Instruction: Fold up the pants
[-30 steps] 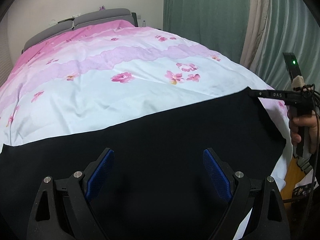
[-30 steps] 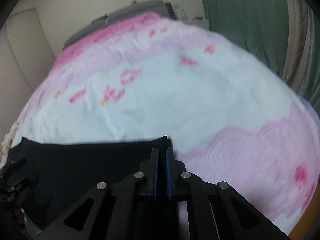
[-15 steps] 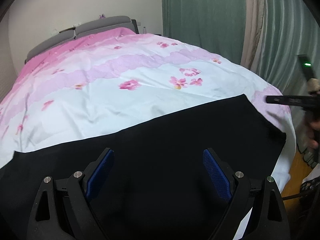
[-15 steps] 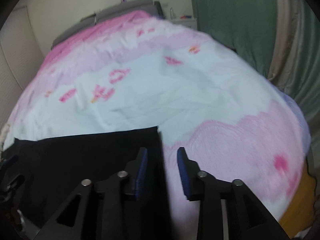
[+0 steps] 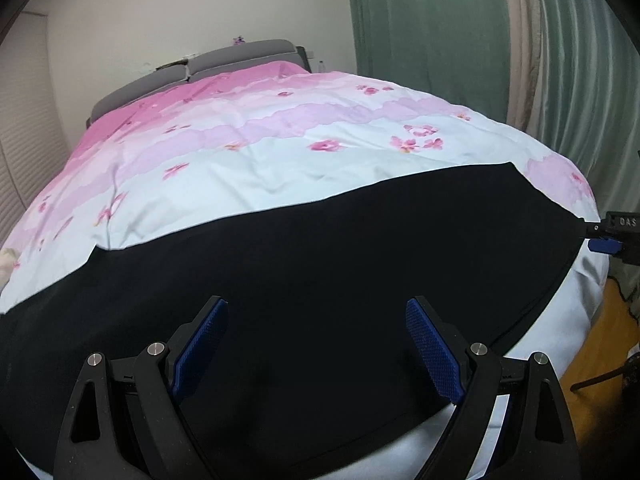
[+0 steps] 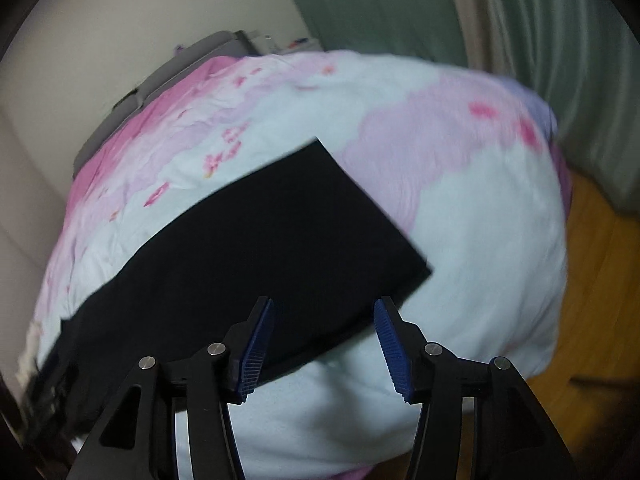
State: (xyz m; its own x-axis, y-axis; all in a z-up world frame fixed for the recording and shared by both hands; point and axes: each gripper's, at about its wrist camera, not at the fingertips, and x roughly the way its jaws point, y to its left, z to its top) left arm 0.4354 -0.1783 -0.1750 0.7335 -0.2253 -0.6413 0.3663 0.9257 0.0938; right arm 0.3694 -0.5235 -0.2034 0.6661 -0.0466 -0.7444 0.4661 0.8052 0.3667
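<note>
The black pants (image 5: 320, 264) lie flat across the near end of the bed, stretched from left to right. My left gripper (image 5: 316, 344) is open and empty, hovering over the pants' near edge. My right gripper (image 6: 324, 336) is open and empty, held back from the pants' (image 6: 272, 232) right end near their lower corner. It also shows at the right edge of the left wrist view (image 5: 612, 236), beside that end of the pants.
The bed carries a pink and pale blue floral duvet (image 5: 280, 148) with a grey headboard (image 5: 200, 64) at the far end. Green curtains (image 5: 440, 32) hang on the right. Wooden floor (image 6: 592, 280) lies past the bed's right corner.
My right gripper opened, let go of the pants' far right corner and drew back toward the near right corner. The pants now lie flat. My left gripper stayed open and rose slightly.
</note>
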